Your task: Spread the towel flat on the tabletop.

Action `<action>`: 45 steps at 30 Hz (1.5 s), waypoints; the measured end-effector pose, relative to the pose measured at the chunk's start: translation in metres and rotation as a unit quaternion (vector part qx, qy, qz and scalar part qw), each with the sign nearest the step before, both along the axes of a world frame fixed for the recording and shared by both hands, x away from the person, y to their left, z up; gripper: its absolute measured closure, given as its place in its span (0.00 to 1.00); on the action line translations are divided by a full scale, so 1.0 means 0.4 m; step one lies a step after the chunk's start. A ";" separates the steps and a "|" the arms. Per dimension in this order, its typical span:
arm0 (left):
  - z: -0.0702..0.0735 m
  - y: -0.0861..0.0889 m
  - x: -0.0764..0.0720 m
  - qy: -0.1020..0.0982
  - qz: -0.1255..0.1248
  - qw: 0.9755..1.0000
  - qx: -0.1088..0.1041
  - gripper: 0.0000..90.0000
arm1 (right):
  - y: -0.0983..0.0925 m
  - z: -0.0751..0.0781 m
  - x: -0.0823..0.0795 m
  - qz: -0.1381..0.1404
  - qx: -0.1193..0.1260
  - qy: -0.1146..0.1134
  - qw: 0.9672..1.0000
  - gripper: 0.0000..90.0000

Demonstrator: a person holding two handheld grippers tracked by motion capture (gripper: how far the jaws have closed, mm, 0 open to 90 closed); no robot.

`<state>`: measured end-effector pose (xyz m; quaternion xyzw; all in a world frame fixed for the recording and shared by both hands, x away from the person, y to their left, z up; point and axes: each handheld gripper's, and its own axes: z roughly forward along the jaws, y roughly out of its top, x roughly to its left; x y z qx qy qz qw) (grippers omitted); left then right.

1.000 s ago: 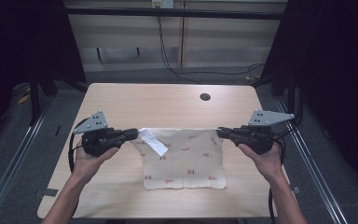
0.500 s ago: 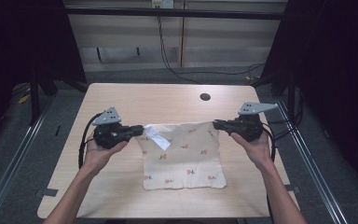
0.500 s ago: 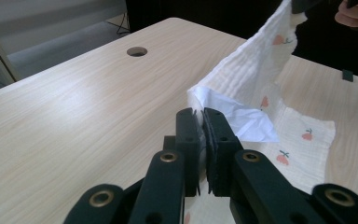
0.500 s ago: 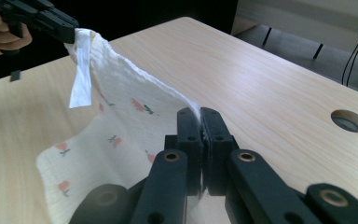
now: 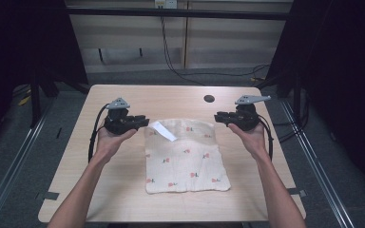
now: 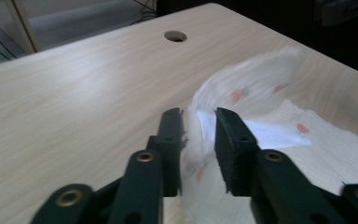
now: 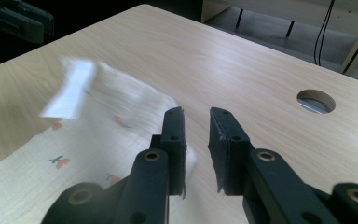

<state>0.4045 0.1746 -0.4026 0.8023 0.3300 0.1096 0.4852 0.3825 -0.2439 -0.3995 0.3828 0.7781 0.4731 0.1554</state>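
Counter (image 5: pixel 123 190): pale wood, cable hole (image 5: pixel 209 99) near the far edge.

Cloth (image 5: pixel 185 156): cream fabric with small red flower prints, lying flat at the counter's centre. Its long axis runs from the near edge toward the far edge. A white label (image 5: pixel 164 131) sits near the far left corner.

Left tool (image 5: pixel 142 122): held just off the cloth's far left corner, pointing inward along the far hem. Jaws have just been opening and now stand spread. In the left gripper view the corner fabric (image 6: pixel 200 140) lies between the pads, blurred, with no pad seen pressing on it.

Right tool (image 5: pixel 218 117): just off the far right corner, pointing inward toward the left tool. Jaws have likewise just been opening and stand apart. In the right gripper view the cloth (image 7: pixel 98 121) lies beside the left jaw and the gap itself looks empty.

Key relation: the cloth's far hem spans the line between the two tools, each tool nearest its own corner. The near hem lies well apart from both, toward the person. Judgement: any next grasp there requires both hands to draw back along the long axis.
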 end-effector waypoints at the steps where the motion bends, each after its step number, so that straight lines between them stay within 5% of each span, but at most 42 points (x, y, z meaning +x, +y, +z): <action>1: 0.007 0.004 -0.002 -0.003 0.006 1.000 0.000 0.70 | -0.001 0.000 -0.001 0.002 0.001 0.000 1.000 0.84; 4: 0.010 0.009 -0.012 -0.001 0.010 1.000 0.014 0.59 | -0.005 0.001 -0.016 0.007 -0.012 0.000 1.000 0.81; 11: -0.023 0.003 -0.064 0.001 -0.029 0.999 0.046 0.57 | -0.037 -0.021 -0.048 0.007 -0.025 0.017 1.000 0.73; 17: -0.053 0.011 -0.107 0.026 -0.051 0.997 0.049 0.60 | -0.037 -0.041 -0.086 0.024 -0.036 0.026 0.999 0.68; 21: -0.076 0.013 -0.138 0.030 -0.075 0.996 0.049 0.58 | -0.017 -0.068 -0.117 0.049 -0.050 0.045 0.997 0.66; 26: -0.115 -0.001 -0.183 0.037 -0.098 0.991 0.084 0.61 | 0.013 -0.118 -0.156 0.084 -0.079 0.066 0.991 0.69; 32: -0.143 -0.002 -0.222 0.035 -0.110 0.990 0.082 0.69 | 0.031 -0.169 -0.179 0.091 -0.090 0.077 0.989 0.70; 38: -0.186 -0.019 -0.218 0.062 -0.124 0.984 0.115 0.72 | 0.053 -0.204 -0.172 0.101 -0.112 0.087 0.985 0.71; 45: -0.199 -0.033 -0.211 0.051 -0.115 0.983 0.131 0.67 | 0.072 -0.242 -0.149 0.089 -0.141 0.086 0.982 0.73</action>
